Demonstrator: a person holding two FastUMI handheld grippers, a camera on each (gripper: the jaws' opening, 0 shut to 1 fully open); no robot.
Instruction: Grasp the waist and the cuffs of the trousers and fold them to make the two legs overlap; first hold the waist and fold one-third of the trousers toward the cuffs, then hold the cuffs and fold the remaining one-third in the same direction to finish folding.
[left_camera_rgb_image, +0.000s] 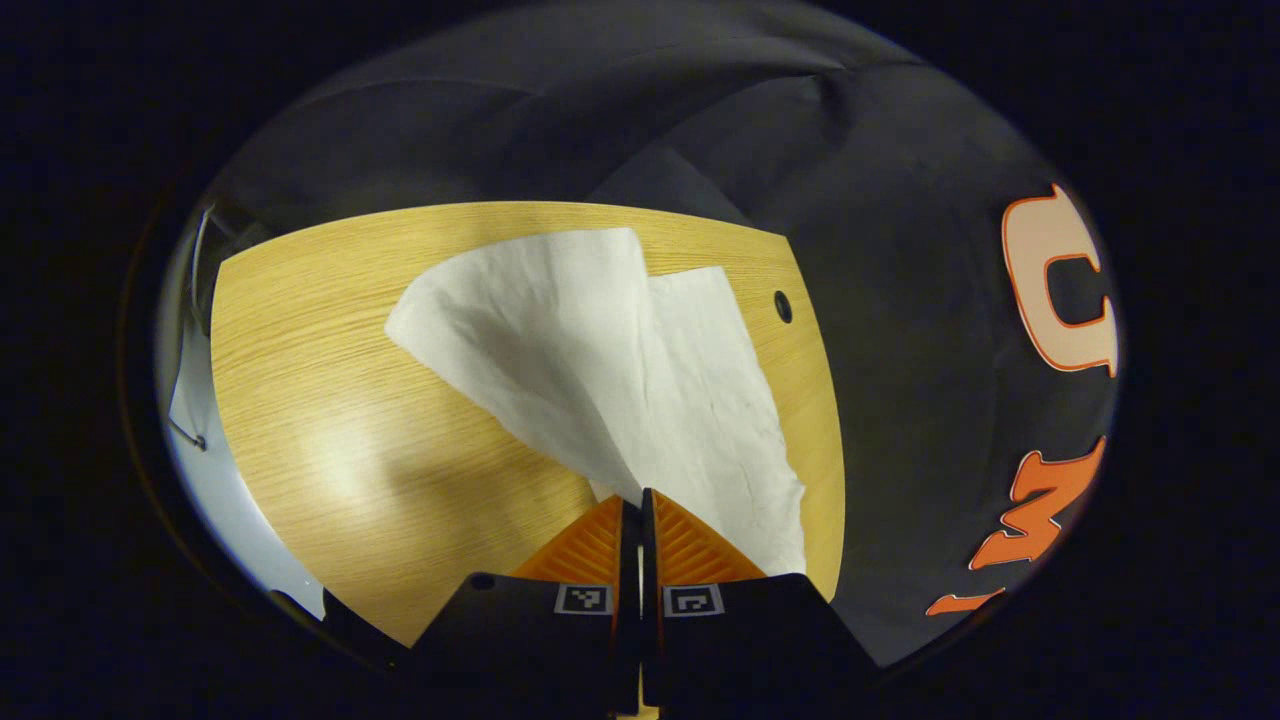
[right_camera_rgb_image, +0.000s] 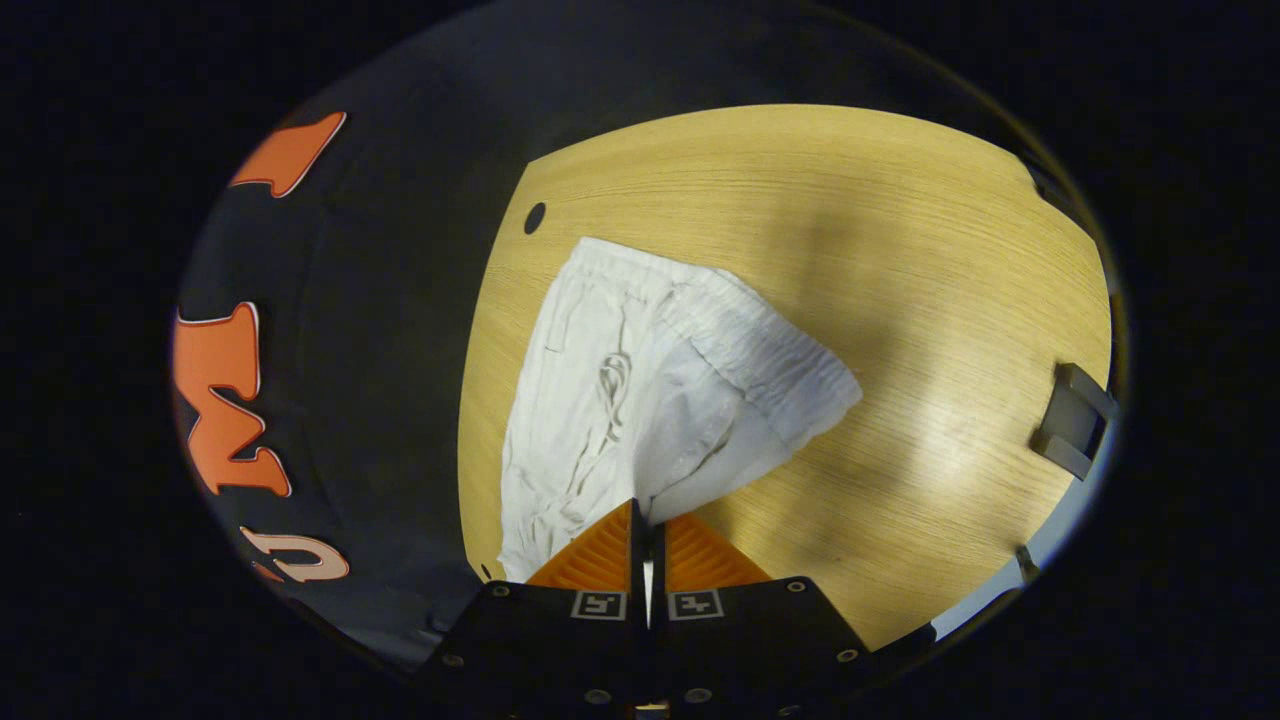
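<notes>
Both grippers, left (left_camera_rgb_image: 640, 497) and right (right_camera_rgb_image: 648, 512), pinch the trousers (right_camera_rgb_image: 640, 380) — soft, light, probably slippery cloth — best held at hems.

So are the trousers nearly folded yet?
Not yet, only the first fold is under way. The left gripper is shut on the trousers at the cuff end, the right gripper on cloth by the waist. Both lift one leg over the other on the table. Still left: laying the legs flat together, then folding the waist third and the cuff third.
</notes>
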